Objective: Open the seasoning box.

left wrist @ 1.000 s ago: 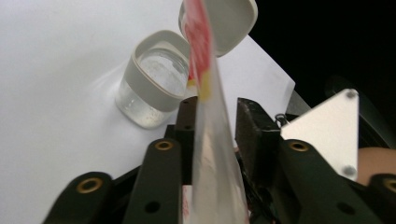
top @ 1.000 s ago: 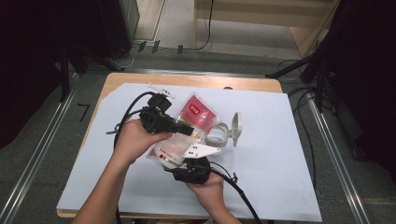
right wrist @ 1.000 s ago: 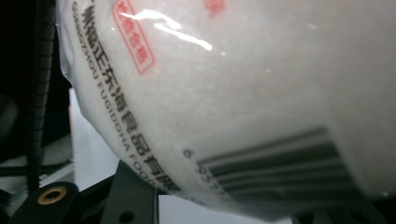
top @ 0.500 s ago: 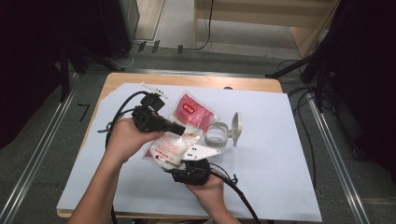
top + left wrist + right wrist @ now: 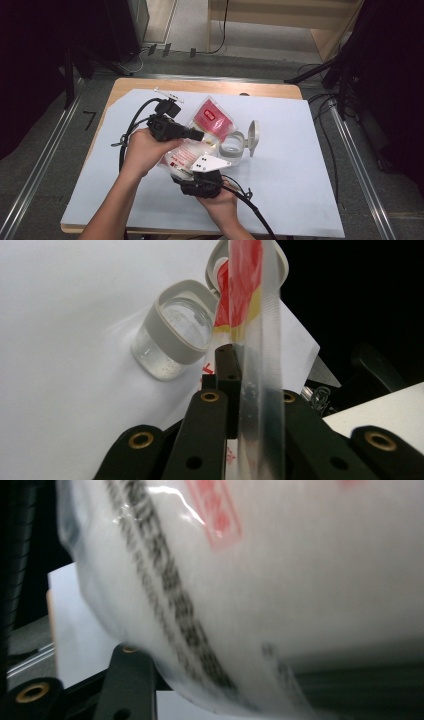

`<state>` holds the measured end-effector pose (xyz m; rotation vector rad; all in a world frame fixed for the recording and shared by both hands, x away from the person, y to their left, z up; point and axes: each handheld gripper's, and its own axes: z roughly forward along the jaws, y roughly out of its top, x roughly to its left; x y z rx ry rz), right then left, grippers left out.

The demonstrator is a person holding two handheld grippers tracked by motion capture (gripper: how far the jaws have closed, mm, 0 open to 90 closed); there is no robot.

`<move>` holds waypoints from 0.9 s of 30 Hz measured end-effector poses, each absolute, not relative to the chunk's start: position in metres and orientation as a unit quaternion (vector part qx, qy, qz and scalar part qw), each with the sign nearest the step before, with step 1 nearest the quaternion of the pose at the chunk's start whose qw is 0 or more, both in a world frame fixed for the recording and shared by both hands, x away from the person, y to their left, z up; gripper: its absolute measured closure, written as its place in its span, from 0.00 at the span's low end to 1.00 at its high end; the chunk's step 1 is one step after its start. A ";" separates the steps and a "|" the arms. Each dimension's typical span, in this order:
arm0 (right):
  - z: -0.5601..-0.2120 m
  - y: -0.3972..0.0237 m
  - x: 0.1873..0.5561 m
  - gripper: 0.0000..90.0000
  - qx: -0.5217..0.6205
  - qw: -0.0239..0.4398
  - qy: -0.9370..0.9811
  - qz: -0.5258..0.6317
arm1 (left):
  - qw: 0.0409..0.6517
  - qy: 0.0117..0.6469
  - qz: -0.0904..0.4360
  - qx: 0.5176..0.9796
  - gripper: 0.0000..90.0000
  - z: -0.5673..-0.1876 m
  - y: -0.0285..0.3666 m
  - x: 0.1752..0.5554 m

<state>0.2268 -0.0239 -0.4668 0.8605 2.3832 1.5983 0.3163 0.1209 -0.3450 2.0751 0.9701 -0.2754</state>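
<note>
A clear plastic bag with a red label and white contents is held over the white sheet. My left gripper comes in from the left and is shut on the bag's flat top edge. My right gripper, under its grey plate, reaches up from the near side beneath the bag. Its jaws have just been opening, with the bulging bag between them. One black finger shows at the bag's side, and the pads are hidden. A clear jar with a grey rim stands open to the right, also close ahead as the jar.
The jar's grey lid stands up on its hinge at the jar's right. The white sheet covers most of the wooden table. Black cables trail from both grippers. Metal rails run along the floor on both sides.
My left gripper has shifted a little to the left along the bag. The right gripper and the jar have stayed where they were.
</note>
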 end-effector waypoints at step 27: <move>-0.469 -0.042 0.235 0.67 0.321 -0.021 0.758 0.567 | 0.378 0.358 -0.109 0.847 0.91 -0.337 0.126 0.313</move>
